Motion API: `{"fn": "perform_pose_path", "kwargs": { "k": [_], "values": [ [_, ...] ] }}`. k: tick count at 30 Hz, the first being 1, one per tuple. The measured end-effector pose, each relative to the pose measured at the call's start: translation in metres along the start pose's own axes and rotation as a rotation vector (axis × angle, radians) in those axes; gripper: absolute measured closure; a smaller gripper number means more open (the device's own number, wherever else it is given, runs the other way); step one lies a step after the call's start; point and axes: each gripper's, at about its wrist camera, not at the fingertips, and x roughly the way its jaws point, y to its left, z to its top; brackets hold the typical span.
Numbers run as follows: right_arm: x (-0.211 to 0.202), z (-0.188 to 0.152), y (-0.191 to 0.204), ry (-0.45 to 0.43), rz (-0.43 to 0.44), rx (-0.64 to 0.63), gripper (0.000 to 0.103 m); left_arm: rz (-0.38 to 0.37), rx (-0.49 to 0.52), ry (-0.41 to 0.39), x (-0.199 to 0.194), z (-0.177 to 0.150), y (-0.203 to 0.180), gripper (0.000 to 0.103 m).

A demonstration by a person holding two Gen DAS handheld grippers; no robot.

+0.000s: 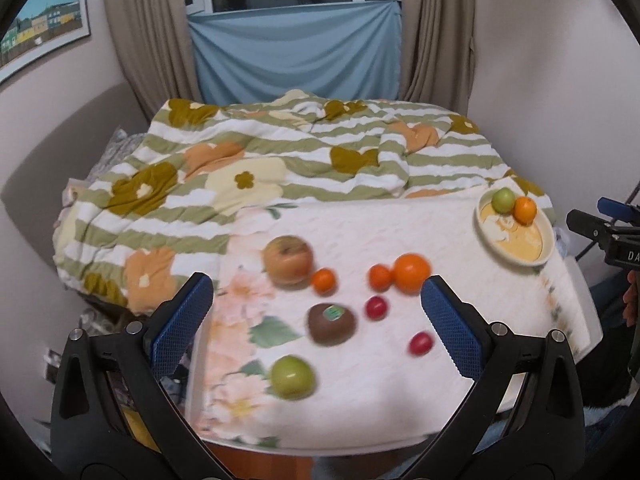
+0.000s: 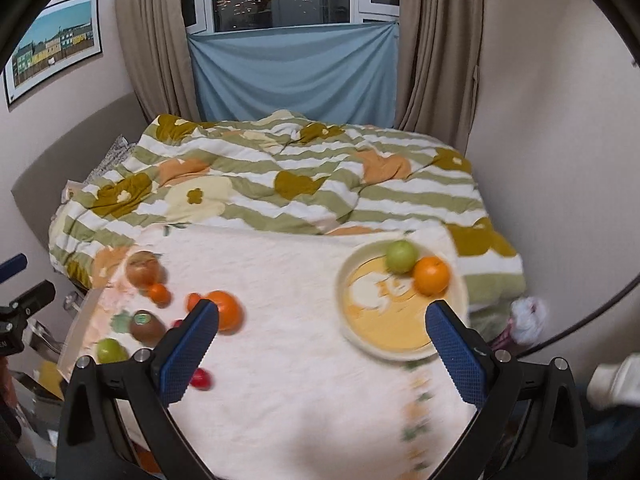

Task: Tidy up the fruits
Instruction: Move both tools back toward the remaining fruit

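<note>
A yellow plate (image 1: 520, 248) at the table's right holds a green apple (image 1: 503, 199) and an orange (image 1: 525, 209); the plate also shows in the right wrist view (image 2: 384, 332). Loose on the white cloth lie a large apple (image 1: 287, 259), a big orange (image 1: 412, 273), two small oranges (image 1: 323, 281), a kiwi (image 1: 331, 323), a green apple (image 1: 292, 376) and two red fruits (image 1: 376, 306). My left gripper (image 1: 316, 320) is open and empty above the loose fruit. My right gripper (image 2: 322, 346) is open and empty, just left of the plate.
The table's cloth (image 1: 400, 380) ends at the near edge. A bed with a striped flowered quilt (image 1: 260, 168) lies behind the table. Curtains and a window are at the back. Walls stand to the left and right.
</note>
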Motion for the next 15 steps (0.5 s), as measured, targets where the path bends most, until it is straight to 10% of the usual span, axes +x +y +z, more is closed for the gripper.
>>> {"fn": "perform_pose_path", "kwargs": {
  "k": [15],
  "values": [
    [0.037, -0.067, 0.1, 0.102, 0.002, 0.014, 0.0, -0.155, 0.097, 0.164, 0.06, -0.061, 0.067, 0.0]
  ]
}}
